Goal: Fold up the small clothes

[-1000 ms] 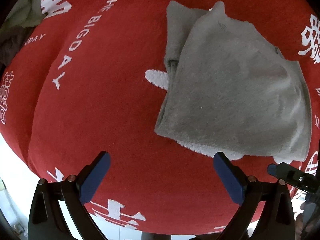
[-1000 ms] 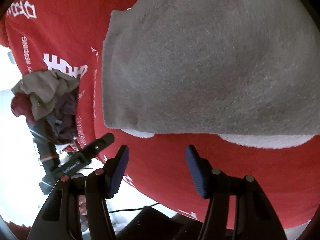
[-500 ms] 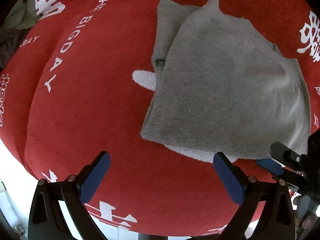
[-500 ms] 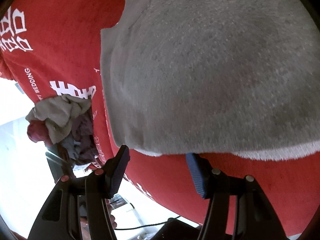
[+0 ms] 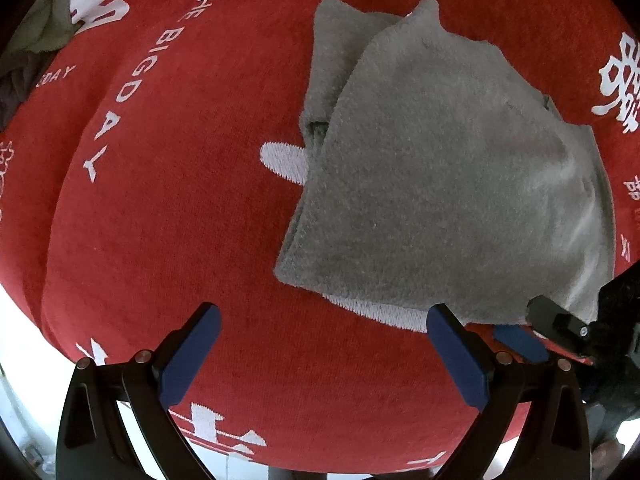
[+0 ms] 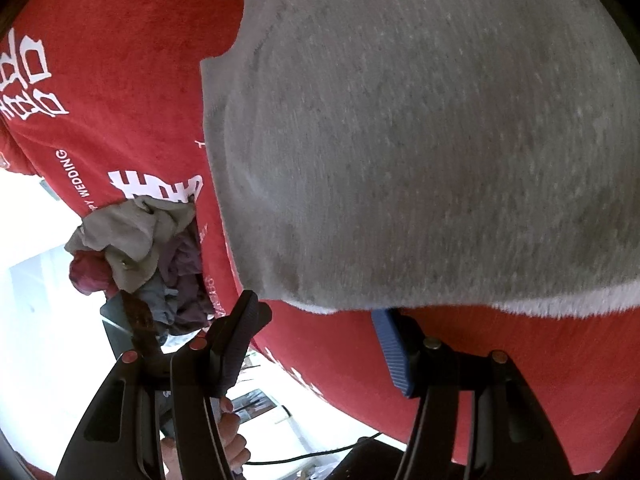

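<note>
The grey garment [image 5: 452, 184] lies partly folded on the red cloth [image 5: 168, 216], filling the upper right of the left wrist view and most of the right wrist view [image 6: 432, 128]. The step in hand looks like taking the garment's near hem for the next fold. To do it well, the right gripper [image 6: 316, 316] should slide one finger under the hem and the other over it, catch every layer but none of the red cloth beneath, then carry the edge across evenly so the layers stay aligned. Its jaws stand partly open and hold nothing; in its own view the blue pad [image 6: 390, 350] at lower centre sits at the hem's edge, seemingly just under it, though contact cannot be confirmed. The left gripper [image 5: 320, 356], along the bottom of its frame, is wide open and empty above bare red cloth, clear of the garment. A heap of unfolded clothes [image 6: 140, 256] waits at the left of the right wrist view.
</note>
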A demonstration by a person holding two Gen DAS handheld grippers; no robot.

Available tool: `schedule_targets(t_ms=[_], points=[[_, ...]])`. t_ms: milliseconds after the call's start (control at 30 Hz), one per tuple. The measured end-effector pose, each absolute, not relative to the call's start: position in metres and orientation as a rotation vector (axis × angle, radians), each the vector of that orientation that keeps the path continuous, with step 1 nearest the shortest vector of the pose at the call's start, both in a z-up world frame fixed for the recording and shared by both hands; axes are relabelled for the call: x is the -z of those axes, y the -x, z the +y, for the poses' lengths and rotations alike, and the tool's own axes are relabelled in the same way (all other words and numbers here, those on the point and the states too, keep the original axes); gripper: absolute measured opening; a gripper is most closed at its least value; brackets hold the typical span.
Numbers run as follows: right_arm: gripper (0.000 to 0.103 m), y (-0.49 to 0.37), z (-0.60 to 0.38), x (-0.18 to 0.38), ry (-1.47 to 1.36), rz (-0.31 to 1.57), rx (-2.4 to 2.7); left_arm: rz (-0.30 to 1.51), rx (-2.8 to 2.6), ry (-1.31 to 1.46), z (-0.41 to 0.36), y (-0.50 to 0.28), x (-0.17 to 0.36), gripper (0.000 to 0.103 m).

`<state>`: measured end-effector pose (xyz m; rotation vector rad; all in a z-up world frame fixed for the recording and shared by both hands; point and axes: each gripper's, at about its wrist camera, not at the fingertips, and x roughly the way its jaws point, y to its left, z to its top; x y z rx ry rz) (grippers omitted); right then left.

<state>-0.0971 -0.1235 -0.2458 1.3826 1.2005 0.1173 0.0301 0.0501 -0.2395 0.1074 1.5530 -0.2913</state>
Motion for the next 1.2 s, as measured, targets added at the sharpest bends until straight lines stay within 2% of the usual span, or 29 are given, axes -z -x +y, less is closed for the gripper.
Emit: schedule_targets(t_ms=[267,300,333,367,400,567,700,1033,1200], points=[[0.062,0.086,-0.123,0.255,-1.457,1.1,-0.102,1.578,0.436,0.181,0.086,-0.03,0.233,0.103],[0.051,0.083,-0.123,0.257,-1.474,1.092,-0.101,1.589,0.458,0.217,0.088,-0.03,0.236,0.103],[0.026,0.078,-0.123,0.258,-1.483,1.088,-0.104,1.602,0.483,0.259,0.088,-0.029,0.239,0.103],[0.013,0.076,-0.123,0.258,-1.48,1.09,-0.105,1.609,0.497,0.283,0.087,-0.029,0.24,0.103],[0.009,0.073,-0.124,0.257,-1.475,1.087,-0.105,1.615,0.512,0.309,0.086,-0.028,0.242,0.103],[0.009,0.068,-0.137,0.23,-1.486,0.983,-0.181,1.597,0.546,0.466,0.061,-0.034,0.242,0.103],[0.009,0.068,-0.144,0.216,-1.441,0.979,-0.198,1.554,0.511,0.523,0.042,-0.052,0.248,0.103],[0.009,0.067,-0.143,0.222,-1.518,0.975,-0.204,1.531,0.477,0.696,0.065,-0.042,0.242,0.103],[0.009,0.073,-0.13,0.23,-1.507,1.041,-0.223,1.519,0.507,0.69,0.049,-0.055,0.246,0.103]])
